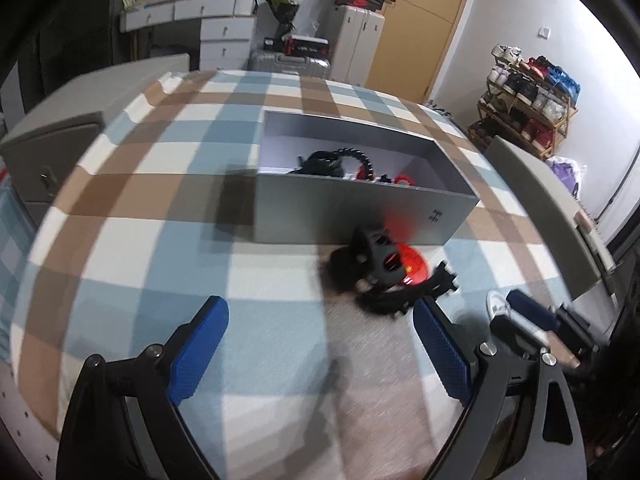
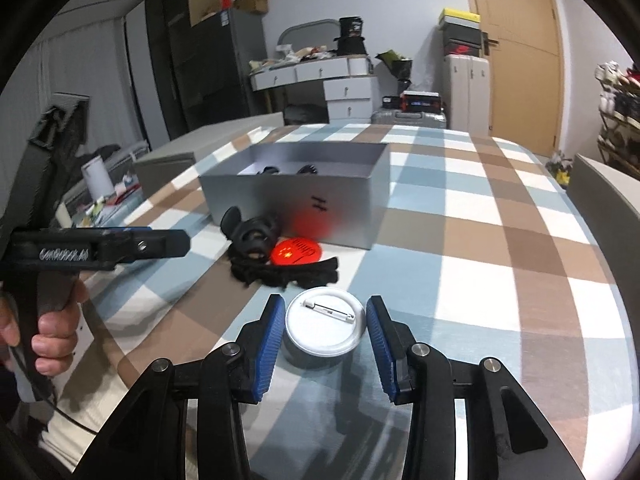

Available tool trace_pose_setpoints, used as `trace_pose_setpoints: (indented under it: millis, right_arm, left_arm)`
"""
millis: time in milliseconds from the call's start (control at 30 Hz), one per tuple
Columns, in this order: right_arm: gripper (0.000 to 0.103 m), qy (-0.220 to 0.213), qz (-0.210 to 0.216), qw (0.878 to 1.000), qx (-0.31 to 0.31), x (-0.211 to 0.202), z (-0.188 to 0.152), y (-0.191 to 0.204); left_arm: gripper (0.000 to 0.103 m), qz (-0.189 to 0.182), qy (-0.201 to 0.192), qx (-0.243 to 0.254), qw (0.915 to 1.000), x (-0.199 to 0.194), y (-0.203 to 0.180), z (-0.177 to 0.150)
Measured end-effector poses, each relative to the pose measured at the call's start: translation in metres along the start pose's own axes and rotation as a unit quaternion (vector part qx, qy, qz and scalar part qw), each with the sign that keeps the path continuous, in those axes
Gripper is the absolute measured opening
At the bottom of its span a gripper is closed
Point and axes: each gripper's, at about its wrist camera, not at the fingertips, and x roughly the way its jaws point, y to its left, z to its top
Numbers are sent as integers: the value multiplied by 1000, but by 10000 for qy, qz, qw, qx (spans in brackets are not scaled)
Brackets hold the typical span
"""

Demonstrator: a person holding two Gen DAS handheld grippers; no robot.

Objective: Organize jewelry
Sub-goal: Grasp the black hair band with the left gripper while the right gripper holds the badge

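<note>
Right wrist view: the right gripper [image 2: 325, 330] pinches a face-down pin badge [image 2: 325, 326] above the checked bedcover [image 2: 500, 240], short of the grey box [image 2: 296, 204]; its slick rim could slip out.

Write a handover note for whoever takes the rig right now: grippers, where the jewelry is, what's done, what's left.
Left gripper: jaws open, empty, above the checked cover.
Right gripper: jaws closed on the white badge, pin side up.
Box: on the cover, holds black beads and other pieces.
In front of it: clip, red badge, black band.
Done: some pieces boxed.
Left: white badge into the box, then those three.
</note>
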Motion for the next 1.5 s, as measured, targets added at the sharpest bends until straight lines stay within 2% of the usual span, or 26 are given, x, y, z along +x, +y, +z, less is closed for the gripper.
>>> trace_pose_setpoints:
  millis: [100, 233, 400, 500, 633, 833, 1000, 1267, 1433, 1500]
  right_arm:
    - [41, -62, -4, 10000, 68, -4, -1, -4]
    - [41, -90, 13, 9999, 97, -5, -3, -6]
    - [41, -148, 2, 9997, 181, -7, -4, -12]
    - [41, -192, -24, 9995, 233, -9, -4, -17]
    - [41, -246, -14, 9991, 344, -13, -6, -25]
    - [41, -321, -44, 9989, 347, -19, -10, -29]
    - [41, -396, -28, 9982, 440, -23, -13, -36]
    - [41, -469, 68, 9971, 592, -29, -17, -46]
    - [41, -530, 88, 9964, 659, -32, -19, -50]
    - [41, -560, 101, 9958, 714, -33, -21, -53]
  left_arm:
    - [91, -207, 89, -100, 9997, 7, -2, 8]
    - [91, -284, 238, -84, 9993, 14, -7, 11]
    - [91, -508, 466, -24, 9976, 16, -18, 4]
    - [91, -559, 552, 107, 9969, 19, -27, 0]
    - [91, -619, 664, 41, 9959, 26, -35, 0]
    - [91, -279, 813, -322, 9958, 38, -43, 5]
    - [91, -246, 870, -408, 9951, 47, -56, 7]
    - [92, 525, 897, -48, 9946, 61, -75, 8]
    - [91, 993, 857, 408, 9905, 68, -85, 5]
    - [91, 1050, 792, 453, 9903, 67, -85, 4]
